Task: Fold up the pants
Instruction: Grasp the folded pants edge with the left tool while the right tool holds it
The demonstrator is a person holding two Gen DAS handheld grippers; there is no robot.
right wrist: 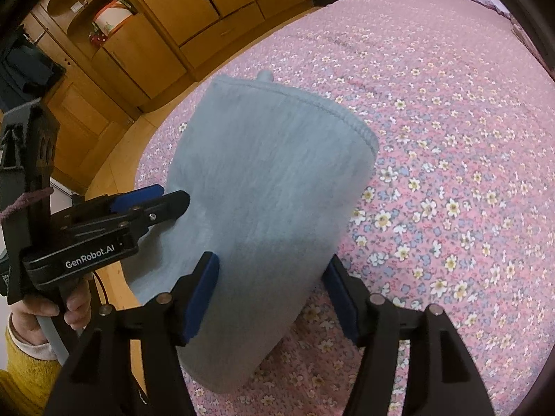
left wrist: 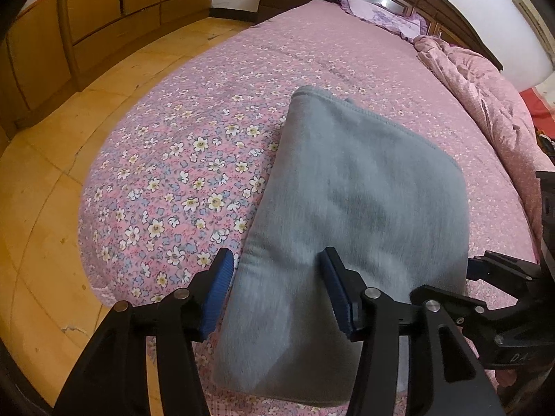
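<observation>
Blue-padded fingers astride grey fleecy pants, folded compactly, stitched hem outermost

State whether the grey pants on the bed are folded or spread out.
Folded: the pants lie as a compact doubled bundle on the bedspread.

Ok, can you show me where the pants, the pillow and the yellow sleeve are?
pants (left wrist: 357, 190), left wrist view, middle of the folded grey cloth.
pillow (left wrist: 378, 14), left wrist view, its purple top, at the bed's far end.
yellow sleeve (right wrist: 20, 378), right wrist view, the cuff by the hand.
</observation>
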